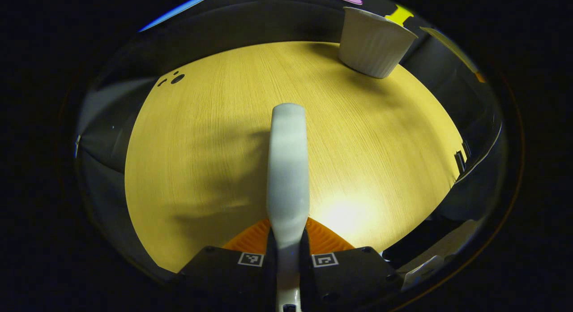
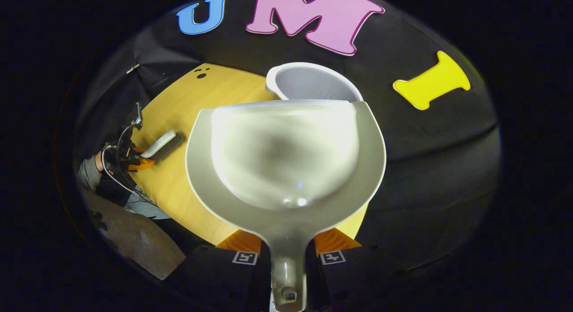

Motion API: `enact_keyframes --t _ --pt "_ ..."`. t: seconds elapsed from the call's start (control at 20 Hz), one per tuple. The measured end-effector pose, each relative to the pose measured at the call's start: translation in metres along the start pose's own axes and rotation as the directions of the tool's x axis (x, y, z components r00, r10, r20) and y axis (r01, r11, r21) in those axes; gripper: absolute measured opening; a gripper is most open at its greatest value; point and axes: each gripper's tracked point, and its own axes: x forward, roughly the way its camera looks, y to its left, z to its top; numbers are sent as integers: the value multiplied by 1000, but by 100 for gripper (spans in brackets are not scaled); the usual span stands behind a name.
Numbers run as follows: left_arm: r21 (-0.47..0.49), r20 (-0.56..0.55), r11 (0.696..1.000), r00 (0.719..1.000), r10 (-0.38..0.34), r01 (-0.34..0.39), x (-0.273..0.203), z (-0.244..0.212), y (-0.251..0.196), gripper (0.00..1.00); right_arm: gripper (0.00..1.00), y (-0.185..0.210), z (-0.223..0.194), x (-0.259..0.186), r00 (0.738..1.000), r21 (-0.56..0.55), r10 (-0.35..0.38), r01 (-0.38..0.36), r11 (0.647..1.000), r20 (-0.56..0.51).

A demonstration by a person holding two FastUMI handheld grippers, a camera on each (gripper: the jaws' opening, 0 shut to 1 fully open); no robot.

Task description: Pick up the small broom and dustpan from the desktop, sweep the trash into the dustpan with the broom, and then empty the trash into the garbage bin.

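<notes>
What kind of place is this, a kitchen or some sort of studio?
Probably a small recording booth, not a kitchen: a bare wooden desktop sits against a black cloth wall, with a white garbage bin at its far edge and handheld grippers working a dustpan.

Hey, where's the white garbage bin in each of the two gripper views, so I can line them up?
Left gripper view: the garbage bin stands at upper right, at the far edge of the table.
Right gripper view: the bin's rim sits top centre, just beyond the dustpan held by the right gripper.
Shared landmark: the cluster of dark holes in the tabletop, upper left in both.
</notes>
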Motion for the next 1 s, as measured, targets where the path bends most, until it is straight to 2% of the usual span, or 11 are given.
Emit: enact_keyframes --t 0.05,0.2,0.7,1.0 --pt "5 -3 1000 1000 3 -3 0 0 1 25 36 12 -7 7 1000 1 16 -16 1000 -5" --pt "14 -6 1000 1000 11 -10 2 -1 2 25 35 44 -28 25 998 19 51 -50 999 -31" --pt "54 -13 996 998 67 -67 13 -2 7 25 35 130 -104 125 984 14 83 -82 997 -158" --pt "53 -23 996 997 76 -75 17 -3 8 25 36 156 -112 169 983 128 106 -87 988 -150"
